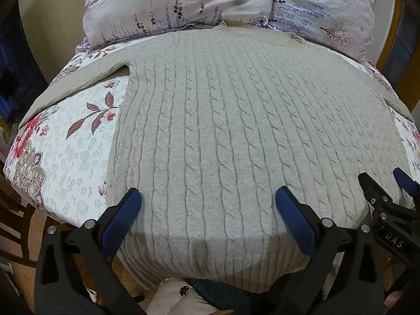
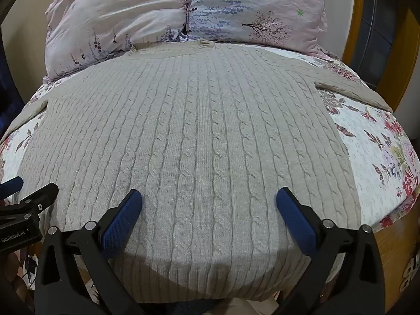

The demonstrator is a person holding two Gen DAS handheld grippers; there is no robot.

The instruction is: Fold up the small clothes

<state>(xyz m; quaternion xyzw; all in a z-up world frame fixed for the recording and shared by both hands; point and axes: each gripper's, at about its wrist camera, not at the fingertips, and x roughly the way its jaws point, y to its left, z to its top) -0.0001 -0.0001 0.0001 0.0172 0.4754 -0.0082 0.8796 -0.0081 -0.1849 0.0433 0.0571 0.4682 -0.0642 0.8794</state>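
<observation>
A beige cable-knit sweater lies flat on the flowered bed sheet, collar at the far side, hem hanging over the near edge. Its sleeves spread out to both sides. My left gripper hovers open above the hem's left half, blue pads wide apart, nothing between them. My right gripper hovers open above the hem's right half, likewise empty. Each gripper shows at the edge of the other's view: the right gripper and the left gripper.
Pink and lilac flowered pillows lie against the sweater's collar at the back. A wooden bed frame shows at the right edge. Wooden floor lies below the bed's left side.
</observation>
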